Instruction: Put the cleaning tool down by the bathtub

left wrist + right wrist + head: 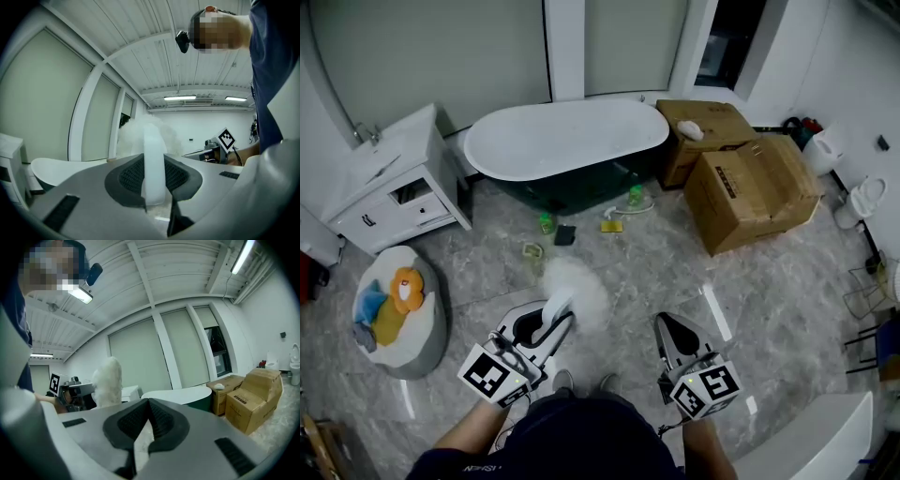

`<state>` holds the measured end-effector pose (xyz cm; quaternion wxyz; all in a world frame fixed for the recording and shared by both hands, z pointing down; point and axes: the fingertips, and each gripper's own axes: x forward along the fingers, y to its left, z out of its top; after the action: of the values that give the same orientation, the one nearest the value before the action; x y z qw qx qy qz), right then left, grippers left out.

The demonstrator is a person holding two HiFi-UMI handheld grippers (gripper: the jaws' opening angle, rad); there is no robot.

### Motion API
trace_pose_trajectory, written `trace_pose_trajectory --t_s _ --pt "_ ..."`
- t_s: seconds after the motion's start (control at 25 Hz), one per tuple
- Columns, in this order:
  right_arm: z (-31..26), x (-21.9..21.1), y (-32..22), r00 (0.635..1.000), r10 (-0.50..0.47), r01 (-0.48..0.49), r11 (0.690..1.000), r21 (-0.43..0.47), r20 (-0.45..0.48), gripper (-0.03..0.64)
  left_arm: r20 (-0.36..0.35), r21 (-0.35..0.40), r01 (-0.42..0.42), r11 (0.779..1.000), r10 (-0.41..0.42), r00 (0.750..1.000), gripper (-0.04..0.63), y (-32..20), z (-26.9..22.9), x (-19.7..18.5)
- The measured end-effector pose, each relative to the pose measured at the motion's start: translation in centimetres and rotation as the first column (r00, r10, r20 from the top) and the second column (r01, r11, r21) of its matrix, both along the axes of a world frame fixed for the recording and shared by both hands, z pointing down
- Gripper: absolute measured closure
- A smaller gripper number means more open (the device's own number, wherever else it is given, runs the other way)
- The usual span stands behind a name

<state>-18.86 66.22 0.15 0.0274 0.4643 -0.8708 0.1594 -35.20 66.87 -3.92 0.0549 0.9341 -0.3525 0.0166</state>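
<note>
The cleaning tool is a fluffy white duster (577, 289) on a flat white handle (153, 161). My left gripper (551, 320) is shut on that handle, and the fluffy head (146, 135) sticks out beyond the jaws, held well above the floor. The bathtub (567, 141), white inside and dark green outside, stands against the far window wall, some way ahead of both grippers. My right gripper (669, 329) hovers to the right of the left one; its jaws (149, 409) meet with nothing between them. The right gripper view shows the duster (108, 380) off to the left and the tub (185, 396) ahead.
Two cardboard boxes (750, 187) stand right of the tub, and a white cabinet (394, 187) stands to its left. Small bottles (547, 223), a dark pad (565, 234) and a yellow sponge (611, 225) lie on the floor before the tub. A round basket (398, 314) with toys sits at left.
</note>
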Motion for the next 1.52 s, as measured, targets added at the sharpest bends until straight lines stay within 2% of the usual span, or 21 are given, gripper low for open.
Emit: trace_pose_trajectory --t_s 0.28,0.76,1.04,1.52 --pt "0.5 2.0 -0.1 1.0 -0.015 0.015 1.0 0.002 0.009 0.612 0.012 -0.008 0.002 1.0 -0.002 1.0 0.494 -0.1 0.6 2.2" --pt "1.9 8.2 0.3 1.0 -0.011 0.011 1.0 -0.006 0.028 0.612 0.022 -0.002 0.019 1.0 -0.019 1.0 0.492 0.1 1.2 7.6" --pt "2.3 11.2 -0.1 0.998 0.016 -0.015 1.0 -0.016 0.058 0.612 0.033 0.015 0.033 0.999 -0.034 0.999 0.494 -0.4 0.5 9.2" --pt "2.1 12.6 -3.2 0.998 0.018 -0.018 1.0 -0.008 0.056 0.612 0.023 0.009 0.035 0.999 -0.035 0.999 0.494 -3.8 0.9 10.4"
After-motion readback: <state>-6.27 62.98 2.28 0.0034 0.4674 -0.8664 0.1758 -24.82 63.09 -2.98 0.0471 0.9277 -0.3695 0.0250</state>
